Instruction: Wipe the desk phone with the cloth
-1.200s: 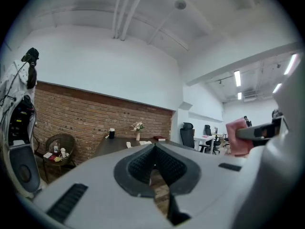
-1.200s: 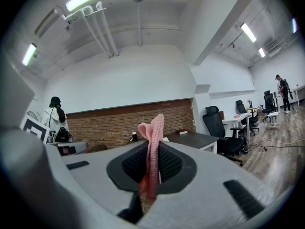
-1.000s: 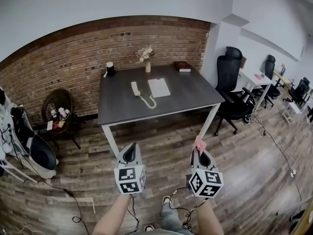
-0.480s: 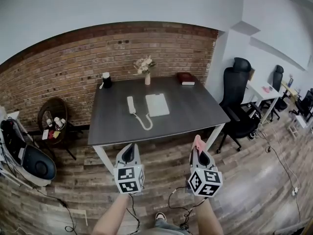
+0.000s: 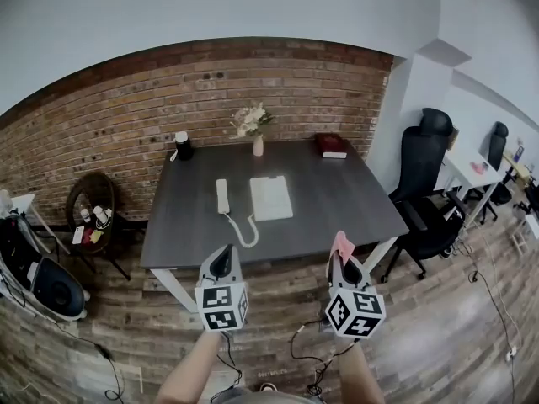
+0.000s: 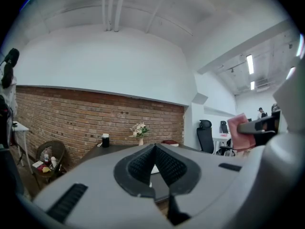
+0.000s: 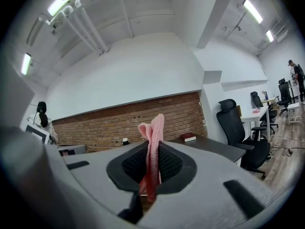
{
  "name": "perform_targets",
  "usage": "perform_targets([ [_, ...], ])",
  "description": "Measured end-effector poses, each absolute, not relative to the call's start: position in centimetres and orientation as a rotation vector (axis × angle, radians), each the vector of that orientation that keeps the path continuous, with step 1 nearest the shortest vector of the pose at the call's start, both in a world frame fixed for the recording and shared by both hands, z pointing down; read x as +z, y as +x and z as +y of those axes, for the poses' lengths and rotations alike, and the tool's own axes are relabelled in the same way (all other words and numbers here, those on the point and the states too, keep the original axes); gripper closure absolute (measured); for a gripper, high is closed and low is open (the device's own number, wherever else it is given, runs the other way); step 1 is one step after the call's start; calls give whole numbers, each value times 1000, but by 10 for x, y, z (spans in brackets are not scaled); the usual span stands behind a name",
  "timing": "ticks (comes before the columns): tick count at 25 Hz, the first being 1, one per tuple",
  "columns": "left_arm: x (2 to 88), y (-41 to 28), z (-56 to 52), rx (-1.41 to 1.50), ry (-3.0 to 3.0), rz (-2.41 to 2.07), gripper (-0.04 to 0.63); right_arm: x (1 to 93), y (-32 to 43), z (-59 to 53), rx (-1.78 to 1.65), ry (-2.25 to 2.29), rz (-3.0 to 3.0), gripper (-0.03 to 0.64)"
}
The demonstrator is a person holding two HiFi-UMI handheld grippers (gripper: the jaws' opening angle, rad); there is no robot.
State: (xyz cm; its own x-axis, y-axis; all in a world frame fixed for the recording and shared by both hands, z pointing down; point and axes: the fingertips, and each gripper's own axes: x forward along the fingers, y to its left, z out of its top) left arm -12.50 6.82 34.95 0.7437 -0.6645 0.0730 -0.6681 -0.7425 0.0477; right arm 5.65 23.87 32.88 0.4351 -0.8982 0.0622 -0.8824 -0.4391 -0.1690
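A white desk phone (image 5: 271, 198) lies on the dark grey desk (image 5: 337, 196), its handset (image 5: 222, 196) off to the left on a coiled cord. My right gripper (image 5: 344, 260) is shut on a pink cloth (image 5: 341, 247) (image 7: 151, 151), which sticks up out of the jaws. My left gripper (image 5: 222, 262) (image 6: 154, 168) is shut with nothing in it. Both grippers hang in the air in front of the desk's near edge, well short of the phone.
A vase of flowers (image 5: 255, 126), a dark mug (image 5: 182, 145) and a red book (image 5: 332, 145) stand along the desk's far side by the brick wall. A black office chair (image 5: 428, 194) stands to the right, a wicker stand (image 5: 91, 217) to the left. Cables trail over the wooden floor.
The view has come closer to the desk and shifted so the desk sits more centred. Both grippers keep their pose, the cloth still clamped in the right one.
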Motion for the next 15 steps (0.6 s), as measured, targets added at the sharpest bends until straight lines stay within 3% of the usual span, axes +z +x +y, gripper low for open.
perform_targets([
  [15, 389, -56, -23, 127, 2822, -1125, 597, 375, 140, 155, -327, -2570, 1581, 597],
])
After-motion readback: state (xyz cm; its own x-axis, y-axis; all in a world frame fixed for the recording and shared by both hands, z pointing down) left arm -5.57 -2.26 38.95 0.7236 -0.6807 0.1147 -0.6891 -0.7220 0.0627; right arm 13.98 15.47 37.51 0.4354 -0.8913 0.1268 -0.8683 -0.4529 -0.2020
